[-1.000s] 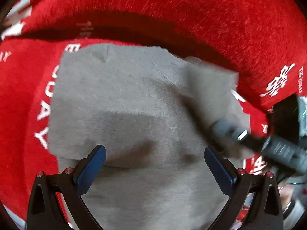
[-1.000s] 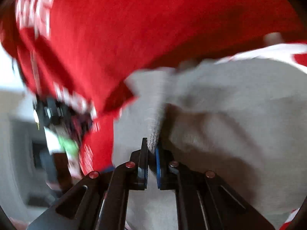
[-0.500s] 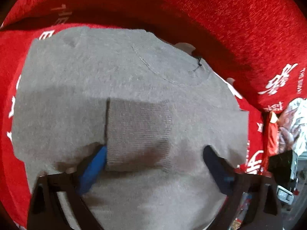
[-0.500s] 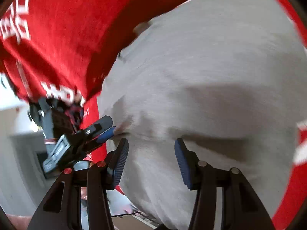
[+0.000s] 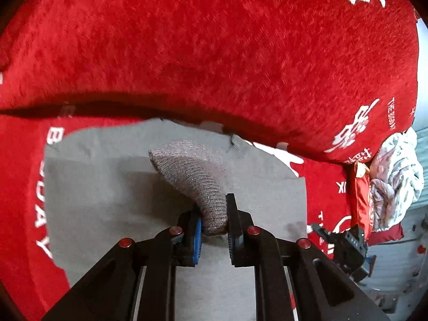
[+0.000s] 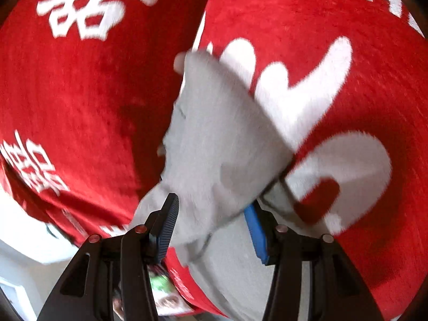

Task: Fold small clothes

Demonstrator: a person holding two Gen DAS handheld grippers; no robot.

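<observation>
A small grey knit sweater (image 5: pixel 107 192) lies flat on a red blanket (image 5: pixel 214 40) with white lettering. My left gripper (image 5: pixel 213 222) is shut on the sweater's ribbed cuff (image 5: pixel 195 176), which bends up from the garment. In the right wrist view, my right gripper (image 6: pixel 211 224) is open, its jaws wide on either side of a raised fold of the grey sweater (image 6: pixel 214 133). The right gripper also shows in the left wrist view (image 5: pixel 345 243), at the sweater's right edge.
A red cushion or blanket roll (image 5: pixel 240 53) rises just behind the sweater. A bundle of patterned cloth (image 5: pixel 393 182) lies at the far right. Some packaging (image 6: pixel 163 294) shows below the blanket edge in the right wrist view.
My left gripper has closed on the sleeve cuff and lifted it. My right gripper let go of the sweater earlier and now stands open around a fold at the garment's edge.
</observation>
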